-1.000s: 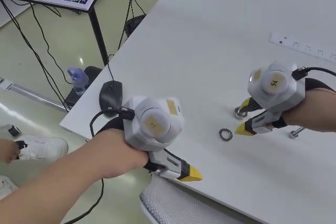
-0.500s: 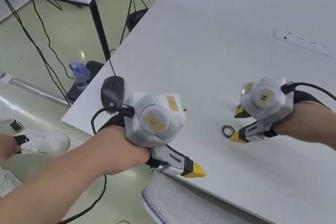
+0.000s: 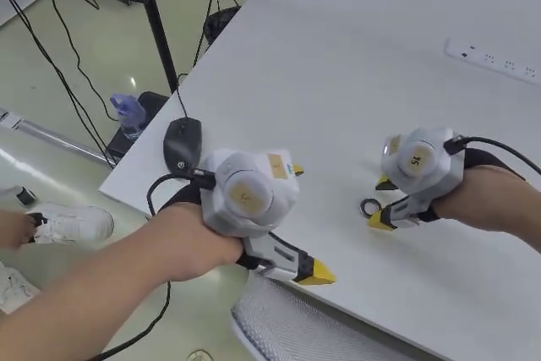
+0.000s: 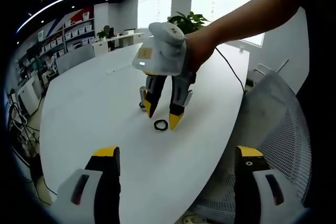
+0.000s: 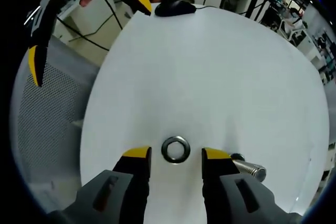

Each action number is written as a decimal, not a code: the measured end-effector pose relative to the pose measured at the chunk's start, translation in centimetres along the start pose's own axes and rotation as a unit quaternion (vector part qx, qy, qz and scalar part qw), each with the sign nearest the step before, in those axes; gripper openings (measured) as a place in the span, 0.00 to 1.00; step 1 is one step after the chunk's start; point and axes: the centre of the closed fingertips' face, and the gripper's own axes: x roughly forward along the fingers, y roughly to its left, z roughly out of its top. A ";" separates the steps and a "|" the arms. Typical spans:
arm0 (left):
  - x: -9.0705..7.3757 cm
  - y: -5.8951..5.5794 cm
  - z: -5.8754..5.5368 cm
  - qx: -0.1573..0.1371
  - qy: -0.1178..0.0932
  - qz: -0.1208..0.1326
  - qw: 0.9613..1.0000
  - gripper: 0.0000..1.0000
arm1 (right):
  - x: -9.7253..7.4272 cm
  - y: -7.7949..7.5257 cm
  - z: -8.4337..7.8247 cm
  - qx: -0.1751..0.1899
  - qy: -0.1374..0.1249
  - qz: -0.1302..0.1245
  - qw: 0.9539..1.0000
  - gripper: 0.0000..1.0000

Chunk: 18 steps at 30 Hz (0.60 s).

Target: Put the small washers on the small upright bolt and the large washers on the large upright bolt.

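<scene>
The right gripper is down at the white desk, close to its near edge. Its jaws are spread, and a grey metal ring washer lies flat between the two yellow tips. In the right gripper view the washer sits midway between the jaws with bare desk on either side, so nothing is pinched. Just beside the right-hand jaw in that view is a threaded steel bolt (whether it stands upright or tilts I cannot tell through the fisheye).

The left gripper hangs at the desk's near edge, partly out past it above a grey mesh chair back. Its jaws are spread wide and hold nothing. The left gripper view looks across the desk at the right gripper, with the washer on the surface right at its tips.

A black computer mouse rests at the desk's left edge near the corner. A white power strip lies toward the far edge, well apart from both grippers.
</scene>
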 end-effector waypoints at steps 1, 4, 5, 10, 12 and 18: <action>0.0 0.0 0.0 0.000 0.000 0.000 1.000 0.91 | 0.1 0.0 0.0 -0.001 0.001 0.000 1.000 0.40; 0.1 0.0 0.0 0.002 -0.001 -0.003 1.000 0.92 | 0.3 -0.2 -0.1 0.000 0.004 -0.001 1.000 0.39; 0.1 -0.1 0.0 0.002 -0.002 -0.004 1.000 0.92 | 0.4 -0.2 -0.2 0.001 0.005 0.000 1.000 0.39; 0.2 0.0 0.2 0.001 -0.005 -0.007 1.000 0.92 | 1.0 -0.3 -0.4 0.001 0.010 0.002 1.000 0.39; 0.2 0.0 0.2 0.000 -0.004 -0.008 1.000 0.92 | 0.9 -0.5 -0.3 0.001 0.008 0.001 1.000 0.38; 0.1 0.3 0.1 -0.001 0.001 -0.008 1.000 0.90 | 0.9 -0.6 -0.4 -0.006 0.013 0.004 1.000 0.36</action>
